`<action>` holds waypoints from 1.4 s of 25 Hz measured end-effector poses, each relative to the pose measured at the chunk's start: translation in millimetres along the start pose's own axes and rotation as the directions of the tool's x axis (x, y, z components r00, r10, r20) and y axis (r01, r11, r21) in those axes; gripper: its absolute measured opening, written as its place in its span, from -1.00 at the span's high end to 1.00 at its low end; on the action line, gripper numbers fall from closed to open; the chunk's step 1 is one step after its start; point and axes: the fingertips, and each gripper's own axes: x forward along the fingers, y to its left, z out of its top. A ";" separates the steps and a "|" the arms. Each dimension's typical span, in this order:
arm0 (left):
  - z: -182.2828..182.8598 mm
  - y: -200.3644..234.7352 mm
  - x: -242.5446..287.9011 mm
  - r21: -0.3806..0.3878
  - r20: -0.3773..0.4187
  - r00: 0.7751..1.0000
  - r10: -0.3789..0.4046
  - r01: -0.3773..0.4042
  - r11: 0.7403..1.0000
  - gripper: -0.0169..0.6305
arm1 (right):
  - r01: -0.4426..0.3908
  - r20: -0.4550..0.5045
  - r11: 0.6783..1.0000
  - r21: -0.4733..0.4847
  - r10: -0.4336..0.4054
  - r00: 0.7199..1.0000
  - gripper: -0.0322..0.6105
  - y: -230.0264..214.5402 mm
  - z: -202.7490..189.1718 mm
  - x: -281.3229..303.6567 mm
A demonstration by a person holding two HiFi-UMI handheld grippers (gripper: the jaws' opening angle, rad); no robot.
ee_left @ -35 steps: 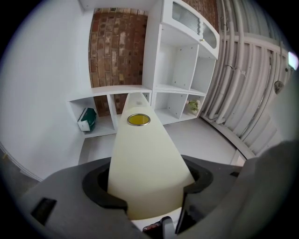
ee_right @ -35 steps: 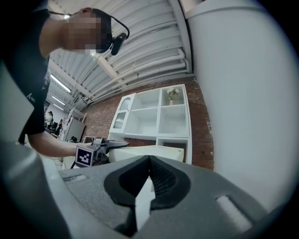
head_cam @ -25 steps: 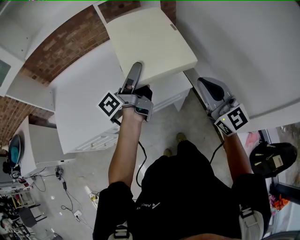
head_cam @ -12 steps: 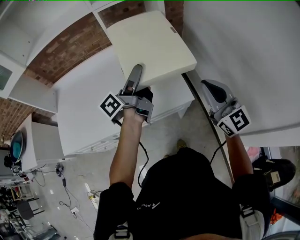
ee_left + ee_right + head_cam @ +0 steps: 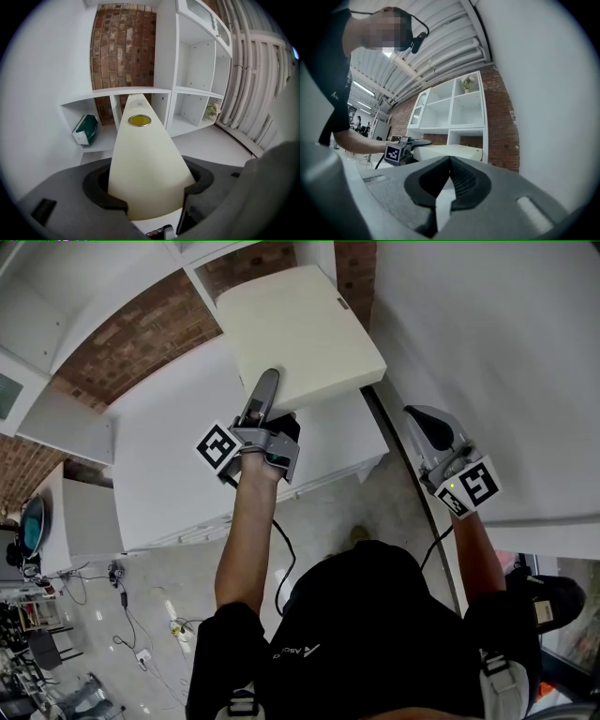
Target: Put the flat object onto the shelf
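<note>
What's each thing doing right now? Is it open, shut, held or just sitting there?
Left gripper, shut on the flat board.
Right gripper, shut, holding nothing.
Flat board, held by one edge, not on the shelf yet.
Green box, sitting in a lower shelf compartment.
Small plant, standing in another shelf compartment.

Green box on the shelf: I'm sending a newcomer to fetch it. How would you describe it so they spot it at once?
Find the white shelf unit against the brick wall. In its lower left bay, left of the cream panel, lies the green box, tipped at an angle. It is dark green with a white end, the only thing in that bay.
</note>
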 end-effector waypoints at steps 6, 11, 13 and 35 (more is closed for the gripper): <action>15.4 20.9 21.6 0.006 0.012 1.000 0.018 -0.018 1.000 -0.03 | -0.043 0.000 0.999 0.005 0.043 0.999 0.90 -19.9 -8.4 11.3; 28.9 37.2 38.6 0.009 0.022 0.999 0.035 -0.035 0.999 -0.03 | -0.087 0.008 0.996 0.003 0.087 0.996 0.90 -33.5 -8.2 25.5; 33.8 40.0 44.3 0.008 0.023 0.999 0.032 -0.032 0.999 -0.03 | -0.096 0.005 0.995 -0.004 0.096 0.995 0.90 -35.8 -8.7 32.0; 117.4 80.8 109.2 -0.078 0.025 0.999 0.042 -0.040 0.996 -0.09 | -0.071 -0.007 0.997 -0.009 0.071 0.997 0.90 -34.7 -20.4 113.1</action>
